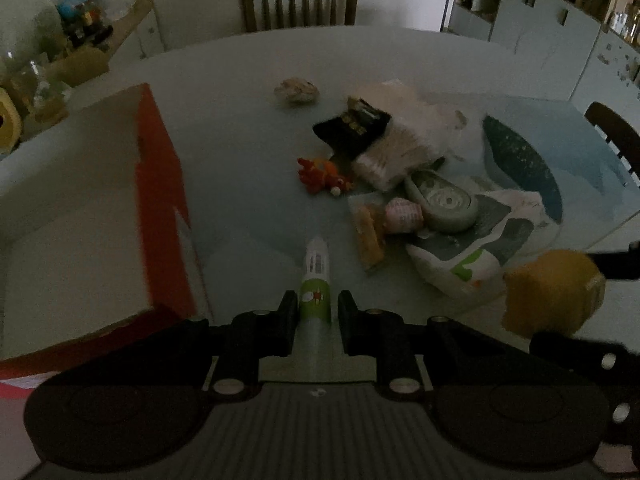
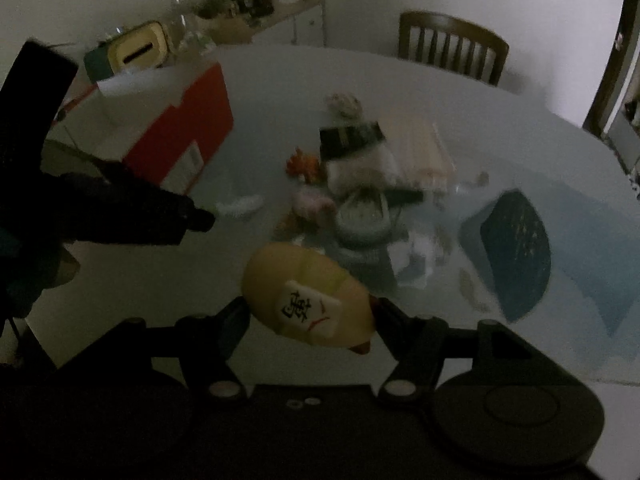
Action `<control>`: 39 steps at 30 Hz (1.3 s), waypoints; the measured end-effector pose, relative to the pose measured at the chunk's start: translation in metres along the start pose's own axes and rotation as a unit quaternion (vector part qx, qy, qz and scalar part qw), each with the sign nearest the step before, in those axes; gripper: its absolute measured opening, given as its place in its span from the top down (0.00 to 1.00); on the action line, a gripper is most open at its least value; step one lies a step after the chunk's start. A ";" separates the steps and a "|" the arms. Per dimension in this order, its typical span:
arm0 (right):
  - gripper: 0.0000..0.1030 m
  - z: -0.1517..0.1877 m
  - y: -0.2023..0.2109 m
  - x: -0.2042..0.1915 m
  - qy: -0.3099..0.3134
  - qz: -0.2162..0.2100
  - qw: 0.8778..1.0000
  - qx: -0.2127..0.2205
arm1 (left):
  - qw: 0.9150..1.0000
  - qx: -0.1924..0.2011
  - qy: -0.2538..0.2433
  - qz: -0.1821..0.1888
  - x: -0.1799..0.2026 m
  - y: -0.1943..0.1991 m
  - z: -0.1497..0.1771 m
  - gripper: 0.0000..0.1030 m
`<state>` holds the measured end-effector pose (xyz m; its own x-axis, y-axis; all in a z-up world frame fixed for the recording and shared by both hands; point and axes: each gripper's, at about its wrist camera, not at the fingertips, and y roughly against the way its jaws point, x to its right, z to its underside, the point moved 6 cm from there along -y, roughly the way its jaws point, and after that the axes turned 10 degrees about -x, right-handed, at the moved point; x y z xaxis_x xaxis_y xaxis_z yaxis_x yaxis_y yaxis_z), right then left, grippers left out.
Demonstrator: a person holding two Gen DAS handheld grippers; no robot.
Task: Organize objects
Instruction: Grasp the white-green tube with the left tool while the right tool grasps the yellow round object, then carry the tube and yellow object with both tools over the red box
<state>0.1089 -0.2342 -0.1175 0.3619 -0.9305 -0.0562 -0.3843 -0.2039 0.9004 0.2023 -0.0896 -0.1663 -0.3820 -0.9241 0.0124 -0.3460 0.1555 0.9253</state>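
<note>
In the left wrist view my left gripper (image 1: 314,300) is shut on a slim green and white tube (image 1: 317,268), which points forward above the pale table (image 1: 240,128). An open red and white box (image 1: 160,184) stands just to its left. My right gripper (image 2: 310,308) is shut on a yellow plush toy (image 2: 304,296) with a mahjong-tile patch, lifted off the table. The same plush (image 1: 552,292) shows at the right edge of the left wrist view. In the right wrist view the red box (image 2: 184,132) is at the far left, behind the dark left gripper (image 2: 132,212).
A pile lies mid-table: an orange plush fish (image 1: 322,176), a black pouch (image 1: 352,126), a white packet (image 1: 396,152), a grey round item (image 1: 444,200), a yellow packet (image 1: 370,240) and a white-green bag (image 1: 468,264). A dark teal mat (image 1: 520,164) lies right. A chair (image 1: 300,2) stands behind.
</note>
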 end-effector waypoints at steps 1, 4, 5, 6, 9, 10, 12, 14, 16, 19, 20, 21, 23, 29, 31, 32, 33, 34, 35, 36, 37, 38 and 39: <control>0.34 -0.002 0.003 -0.001 0.001 -0.001 1.000 0.003 | 1.000 0.002 0.002 0.002 -0.003 0.004 0.001 0.80; 0.34 -0.007 0.013 -0.003 0.002 -0.003 1.000 0.015 | 1.000 0.003 0.010 0.008 -0.010 0.011 0.007 0.80; 0.34 -0.009 0.016 -0.004 0.001 -0.002 1.000 0.018 | 1.000 0.004 0.014 0.012 -0.013 0.013 0.008 0.81; 0.34 -0.010 0.018 -0.005 0.001 -0.003 1.000 0.020 | 1.000 0.005 0.017 0.014 -0.016 0.016 0.010 0.81; 0.35 -0.015 0.022 -0.008 0.002 -0.003 1.000 0.025 | 0.999 0.012 0.025 0.019 -0.023 0.025 0.012 0.86; 0.35 -0.016 0.024 -0.010 0.004 -0.003 1.000 0.027 | 0.999 0.016 0.027 0.022 -0.025 0.029 0.012 0.86; 0.35 -0.019 0.025 -0.013 0.007 -0.001 1.000 0.030 | 0.999 0.025 0.027 0.025 -0.027 0.036 0.012 0.86; 0.35 -0.022 0.026 -0.015 0.009 0.000 0.999 0.030 | 0.999 0.032 0.028 0.027 -0.029 0.042 0.011 0.86; 0.35 -0.024 0.028 -0.017 0.008 0.000 0.999 0.032 | 0.998 0.038 0.028 0.033 -0.031 0.049 0.010 0.86; 0.35 -0.029 0.033 -0.021 0.008 -0.004 0.999 0.040 | 0.998 0.056 0.028 0.032 -0.034 0.062 0.007 0.86; 0.35 -0.031 0.035 -0.022 0.008 -0.006 0.999 0.044 | 0.997 0.063 0.029 0.033 -0.035 0.068 0.005 0.86; 0.35 -0.033 0.037 -0.024 0.010 -0.006 0.999 0.046 | 0.996 0.071 0.031 0.035 -0.037 0.074 0.004 0.86; 0.35 -0.039 0.039 -0.028 0.013 -0.006 0.999 0.050 | 0.995 0.088 0.036 0.042 -0.041 0.087 0.000 0.86; 0.35 -0.060 0.039 -0.041 0.026 -0.012 0.998 0.059 | 0.990 0.125 0.044 0.041 -0.053 0.114 -0.008 0.86; 0.35 -0.070 0.039 -0.050 0.038 -0.015 0.997 0.065 | 0.989 0.134 0.052 0.037 -0.060 0.120 -0.010 0.86; 0.35 -0.075 0.039 -0.055 0.045 -0.016 0.996 0.069 | 0.988 0.139 0.056 0.032 -0.065 0.122 -0.011 0.86; 0.35 -0.080 0.039 -0.060 0.051 -0.019 0.996 0.072 | 0.987 0.144 0.061 0.026 -0.070 0.125 -0.012 0.86; 0.35 -0.086 0.037 -0.066 0.058 -0.023 0.995 0.075 | 0.987 0.148 0.067 0.019 -0.076 0.127 -0.013 0.86; 0.35 -0.091 0.036 -0.072 0.063 -0.026 0.995 0.077 | 0.986 0.150 0.073 0.013 -0.083 0.128 -0.013 0.86; 0.35 -0.097 0.033 -0.078 0.070 -0.030 0.994 0.077 | 0.985 0.153 0.079 0.009 -0.090 0.129 -0.013 0.86; 0.35 -0.103 0.029 -0.084 0.075 -0.033 0.994 0.077 | 0.984 0.154 0.086 0.004 -0.098 0.130 -0.013 0.86; 0.35 -0.108 0.026 -0.090 0.080 -0.037 0.993 0.077 | 0.984 0.155 0.091 -0.001 -0.104 0.131 -0.013 0.86; 0.35 -0.114 0.023 -0.097 0.086 -0.042 0.992 0.077 | 0.983 0.154 0.096 -0.006 -0.111 0.131 -0.012 0.86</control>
<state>0.1615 -0.1145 -0.0423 0.5331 -0.8451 -0.0407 -0.4677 -0.3345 0.8182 0.2097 0.0295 -0.0420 -0.2185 -0.9706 0.1008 -0.6044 0.2157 0.7669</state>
